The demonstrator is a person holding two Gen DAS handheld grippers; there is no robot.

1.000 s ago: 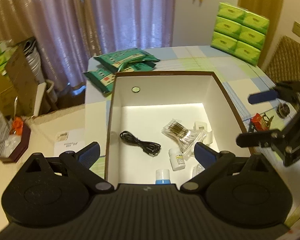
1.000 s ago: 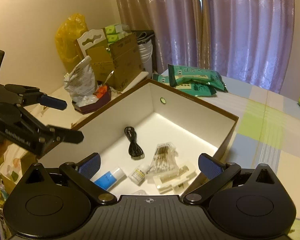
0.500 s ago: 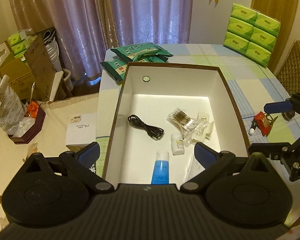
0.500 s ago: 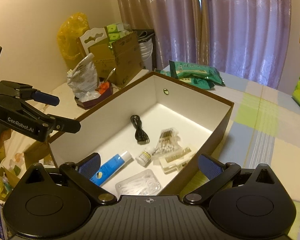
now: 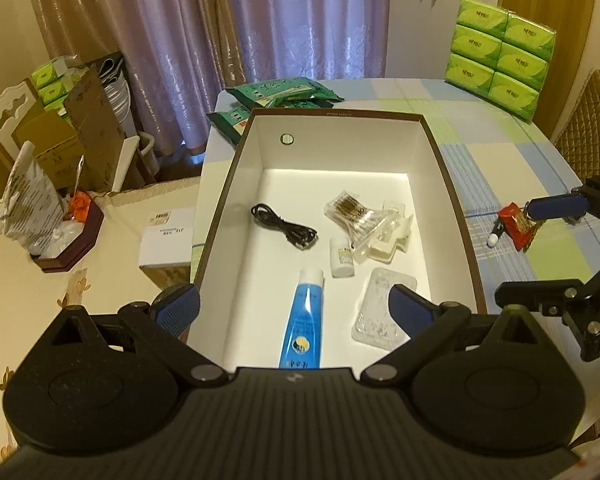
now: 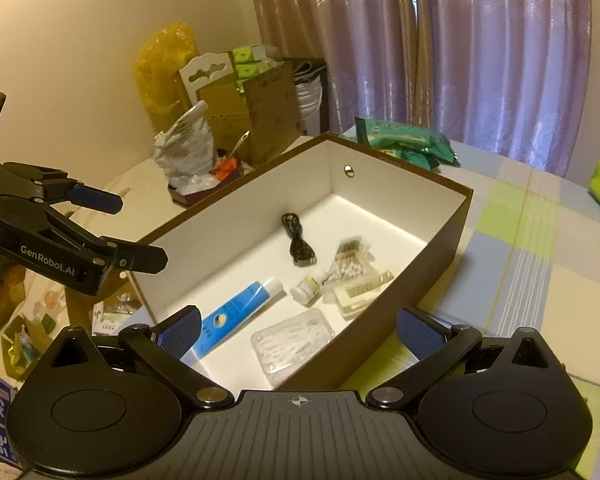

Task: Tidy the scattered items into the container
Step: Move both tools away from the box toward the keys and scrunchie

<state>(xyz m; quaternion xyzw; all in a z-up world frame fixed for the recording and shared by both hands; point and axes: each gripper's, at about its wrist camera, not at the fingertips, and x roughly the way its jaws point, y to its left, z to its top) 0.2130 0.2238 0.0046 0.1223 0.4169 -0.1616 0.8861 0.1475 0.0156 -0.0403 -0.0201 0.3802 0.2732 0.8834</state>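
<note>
**Both tongs spread wide and empty at the near end of the open box**

The left tongs (image 5: 294,308) hang released over the near end of the box (image 5: 446,168), blue pads far apart, one over the left wall and one above the clear plastic case (image 5: 382,312). Nothing lies between them. The right tongs (image 6: 298,332) are likewise released and empty, seen at the lower middle of their own view, one pad over the box's near corner and the other outside its right wall, above the checked cloth of the bench (image 6: 540,248).

The box takes up the centre of both views, brown outside, white inside, open-topped, with a small round eyelet in its far wall. On its floor lie a blue tube (image 5: 305,320) nearest the tongs, the clear plastic case just beside it, a small white bottle (image 5: 342,258), a packet of cotton swabs (image 5: 356,216) resting against a pale plastic piece, and a coiled black cable (image 5: 284,228) set apart toward the left wall. The far half of the floor is bare.

At the right edge of the left view, the right tongs' fingers reach over the bench, near a red packet (image 5: 518,226) and a small pen-like item that lie outside the box on the cloth. Bare cloth stretches to the right of the box. Beyond the far wall lie green wipe packs (image 5: 284,94); stacked green tissue packs (image 5: 500,56) stand at upper right. Left of the box sit a white carton (image 5: 166,244), a dark tray of clutter and cardboard boxes.
</note>
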